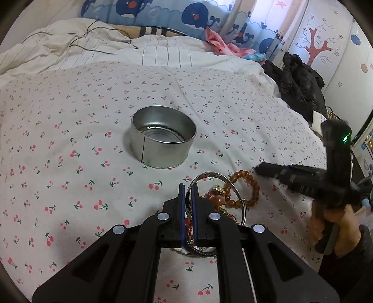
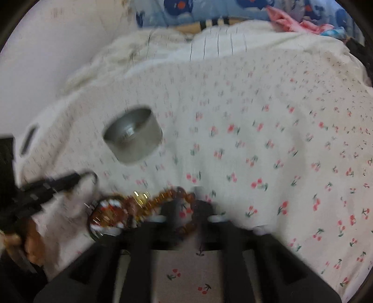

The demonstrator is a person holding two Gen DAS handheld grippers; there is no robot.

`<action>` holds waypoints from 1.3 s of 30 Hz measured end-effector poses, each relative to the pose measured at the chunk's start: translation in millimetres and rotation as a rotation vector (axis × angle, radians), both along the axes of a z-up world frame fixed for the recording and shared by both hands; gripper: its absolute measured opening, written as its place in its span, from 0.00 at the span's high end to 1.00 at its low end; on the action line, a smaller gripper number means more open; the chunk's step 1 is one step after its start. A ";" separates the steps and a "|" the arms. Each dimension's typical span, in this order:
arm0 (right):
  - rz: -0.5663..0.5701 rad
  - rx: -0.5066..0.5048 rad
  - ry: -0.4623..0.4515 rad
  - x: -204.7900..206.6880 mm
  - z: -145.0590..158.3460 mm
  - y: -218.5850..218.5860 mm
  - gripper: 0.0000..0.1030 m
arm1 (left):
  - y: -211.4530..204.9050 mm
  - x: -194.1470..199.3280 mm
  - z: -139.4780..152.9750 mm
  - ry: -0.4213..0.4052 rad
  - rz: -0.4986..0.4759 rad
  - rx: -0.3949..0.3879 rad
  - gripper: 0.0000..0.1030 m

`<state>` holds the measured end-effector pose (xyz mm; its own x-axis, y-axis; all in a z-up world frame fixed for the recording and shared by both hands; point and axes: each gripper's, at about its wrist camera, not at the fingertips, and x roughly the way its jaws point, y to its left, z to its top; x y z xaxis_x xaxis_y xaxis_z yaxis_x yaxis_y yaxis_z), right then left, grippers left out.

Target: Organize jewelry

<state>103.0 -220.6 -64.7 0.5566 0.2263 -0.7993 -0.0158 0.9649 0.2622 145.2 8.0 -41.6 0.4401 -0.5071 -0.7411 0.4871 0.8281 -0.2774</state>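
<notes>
A round silver tin [image 1: 162, 137] stands open and empty on the cherry-print bedsheet; it also shows in the right wrist view [image 2: 132, 135]. My left gripper [image 1: 188, 190] is shut on a silver bangle [image 1: 219, 184], just above a pile of jewelry. An amber bead bracelet [image 1: 249, 186] and other beaded pieces [image 1: 218, 198] lie right of it. In the blurred right wrist view, my right gripper [image 2: 186, 209] is open over the amber bracelet [image 2: 177, 194], with one part of the bead loop between its fingers. The pile [image 2: 109, 214] lies to its left.
The cherry-print sheet [image 1: 70, 139] covers the bed. A rumpled white quilt [image 1: 70, 46] and whale-print cushions [image 1: 191, 16] lie at the back. Black clothing [image 1: 296, 81] sits at the bed's right edge. A dark flat object [image 2: 28, 138] lies at the far left.
</notes>
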 end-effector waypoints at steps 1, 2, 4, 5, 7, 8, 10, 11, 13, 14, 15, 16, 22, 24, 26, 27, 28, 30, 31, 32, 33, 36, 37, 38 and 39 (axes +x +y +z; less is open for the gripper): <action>0.007 -0.055 0.010 1.5 -3.3 8.7 0.35 | 0.8 1.0 0.4 0.001 0.001 -0.002 0.96; 0.033 -0.076 0.015 2.3 -5.5 14.5 0.41 | 1.1 1.4 0.5 0.002 0.002 -0.004 0.96; 0.061 -0.127 0.050 5.0 -15.9 24.3 0.88 | 2.1 1.5 1.4 -0.001 0.004 -0.006 0.96; 0.061 -0.140 0.055 4.9 -19.1 24.2 0.88 | 2.6 1.6 2.2 -0.001 0.006 -0.009 0.96; 0.058 -0.103 0.026 2.3 -12.2 20.4 0.88 | 4.2 1.9 4.0 -0.002 0.010 -0.018 0.96; 0.050 -0.093 0.005 0.6 -7.0 17.8 0.88 | 4.6 2.3 5.5 -0.005 0.013 -0.022 0.96; 0.026 -0.039 -0.052 -3.8 6.8 9.2 0.88 | 5.3 3.7 9.6 -0.014 0.014 -0.026 0.96; 0.018 -0.022 -0.076 -5.2 12.2 6.4 0.88 | 4.9 5.9 13.1 -0.020 0.015 -0.032 0.96; 0.011 0.020 -0.146 -9.7 27.0 1.9 0.88 | 4.2 11.3 19.8 -0.034 0.020 -0.038 0.96; 0.004 0.039 -0.180 -11.1 36.2 0.5 0.88 | 3.4 15.3 24.7 -0.049 0.024 -0.037 0.96; 0.006 0.061 -0.211 -11.3 43.8 -0.1 0.88 | 3.0 19.8 29.3 -0.061 0.030 -0.037 0.95; 0.008 0.083 -0.235 -10.8 49.8 -0.5 0.88 | 2.2 25.0 33.4 -0.071 0.036 -0.037 0.96; 0.030 0.202 -0.261 19.7 68.2 0.8 0.88 | -16.9 69.8 42.5 -0.115 0.044 0.015 0.95; 0.041 0.218 -0.268 29.7 72.4 3.8 0.88 | -23.6 84.7 37.1 -0.109 0.045 0.037 0.95; 0.057 0.223 -0.283 39.7 78.6 11.3 0.88 | -29.3 98.0 29.5 -0.097 0.050 0.063 0.95; 0.064 0.224 -0.290 44.1 81.7 14.6 0.88 | -32.3 104.6 24.5 -0.082 0.046 0.076 0.94; 0.072 0.223 -0.298 48.2 85.1 18.3 0.88 | -33.0 107.8 20.9 -0.075 0.053 0.083 0.94; 0.083 0.224 -0.305 54.1 88.2 21.6 0.88 | -32.5 114.3 14.0 -0.055 0.061 0.090 0.92; 0.087 0.224 -0.308 56.5 88.8 23.0 0.88 | -31.4 115.2 12.2 -0.052 0.065 0.092 0.91; 0.090 0.225 -0.306 58.3 88.1 23.6 0.88 | -29.9 115.9 11.6 -0.050 0.070 0.096 0.89; 0.091 0.228 -0.302 59.9 86.3 23.7 0.88 | -27.5 116.4 13.0 -0.052 0.080 0.096 0.86; 0.092 0.255 -0.284 66.7 80.3 23.7 0.88 | -12.1 115.4 25.9 -0.077 0.123 0.058 0.69; 0.095 0.267 -0.279 70.5 80.0 24.7 0.88 | -7.2 115.0 30.2 -0.085 0.140 0.046 0.60; 0.101 0.275 -0.277 72.0 80.3 26.0 0.88 | 2.4 113.5 35.7 -0.095 0.168 0.025 0.56; 0.108 0.283 -0.277 75.0 81.1 29.2 0.88 | 11.1 112.4 40.0 -0.099 0.190 0.003 0.55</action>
